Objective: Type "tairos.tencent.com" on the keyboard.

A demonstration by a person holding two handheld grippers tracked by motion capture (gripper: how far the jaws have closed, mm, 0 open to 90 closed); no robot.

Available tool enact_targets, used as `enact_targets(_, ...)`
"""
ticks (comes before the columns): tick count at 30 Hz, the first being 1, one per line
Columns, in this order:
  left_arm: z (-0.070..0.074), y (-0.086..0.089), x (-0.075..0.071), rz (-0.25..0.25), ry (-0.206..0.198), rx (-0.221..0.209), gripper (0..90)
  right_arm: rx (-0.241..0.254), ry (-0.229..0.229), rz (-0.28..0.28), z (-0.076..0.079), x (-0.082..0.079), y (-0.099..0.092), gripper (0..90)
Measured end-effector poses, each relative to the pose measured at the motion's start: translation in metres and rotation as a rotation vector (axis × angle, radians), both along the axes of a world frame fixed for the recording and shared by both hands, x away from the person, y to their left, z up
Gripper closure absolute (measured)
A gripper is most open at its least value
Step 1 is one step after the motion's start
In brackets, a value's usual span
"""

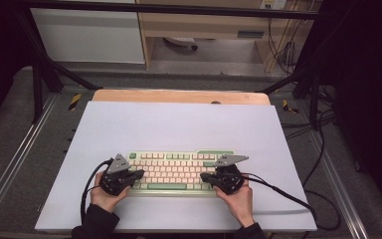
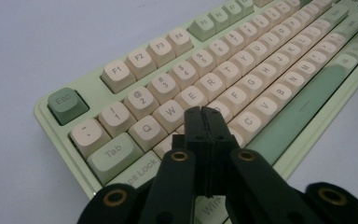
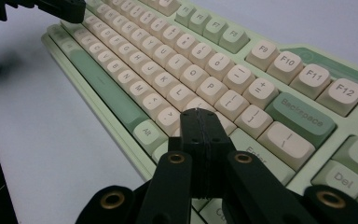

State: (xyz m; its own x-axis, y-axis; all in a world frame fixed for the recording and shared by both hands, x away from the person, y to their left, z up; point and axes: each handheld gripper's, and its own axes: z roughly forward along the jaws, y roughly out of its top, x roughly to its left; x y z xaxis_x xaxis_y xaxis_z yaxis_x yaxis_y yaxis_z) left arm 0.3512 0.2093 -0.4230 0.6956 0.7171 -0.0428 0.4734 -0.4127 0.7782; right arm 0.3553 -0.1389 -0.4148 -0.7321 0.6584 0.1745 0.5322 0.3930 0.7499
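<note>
A pale green keyboard [image 1: 176, 172] with cream keys lies in the lower middle of the high view, on a light board [image 1: 179, 124] that covers the table. The person's left hand [image 1: 104, 196] comes up from the bottom edge at lower left and holds the left gripper [image 1: 140, 174] over the keyboard's left end. The right hand [image 1: 236, 196] sits at lower right with the right gripper [image 1: 202, 176] over the keys left of the keyboard's right end. Both point inward toward the middle of the keyboard.

In the left gripper view the keyboard [image 2: 223, 74] runs from lower left to upper right, and the left gripper [image 2: 203, 111] stands at bottom centre with its jaws pressed together, nothing between them, the tips over the letter rows near the W and E keys.

In the right gripper view the keyboard [image 3: 205, 79] slants from upper left to lower right. The right gripper [image 3: 196, 112] rises at bottom centre, jaws together and empty, tips above the keys just left of the Enter key [image 3: 261, 156]. The other gripper [image 3: 51, 7] shows dark at the upper left.
</note>
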Motion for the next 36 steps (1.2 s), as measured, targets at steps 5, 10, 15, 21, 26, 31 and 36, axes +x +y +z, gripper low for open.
enact_targets(5,0.001,0.002,0.0,0.002,-0.002,-0.004,90.0,-0.007,-0.001,0.012,-0.001,0.0,0.007,90.0)
enact_targets(10,0.0,0.002,0.0,0.004,0.0,-0.004,90.0,-0.013,0.002,0.027,-0.003,0.001,0.015,90.0)
enact_targets(15,0.0,0.002,0.0,0.005,-0.001,-0.004,90.0,-0.004,0.01,0.041,-0.004,0.003,0.021,90.0)
enact_targets(21,0.001,0.003,0.001,0.008,-0.001,-0.008,90.0,-0.013,0.007,0.046,-0.007,0.005,0.029,90.0)
enact_targets(26,0.0,0.003,0.001,0.004,0.001,-0.004,90.0,-0.018,0.012,0.051,-0.01,0.008,0.034,90.0)
enact_targets(31,0.0,0.003,0.001,0.005,0.0,-0.005,90.0,-0.02,0.011,0.056,-0.012,0.009,0.036,90.0)
enact_targets(36,0.0,0.003,0.001,0.003,0.0,-0.005,90.0,-0.025,0.015,0.055,-0.014,0.009,0.036,90.0)
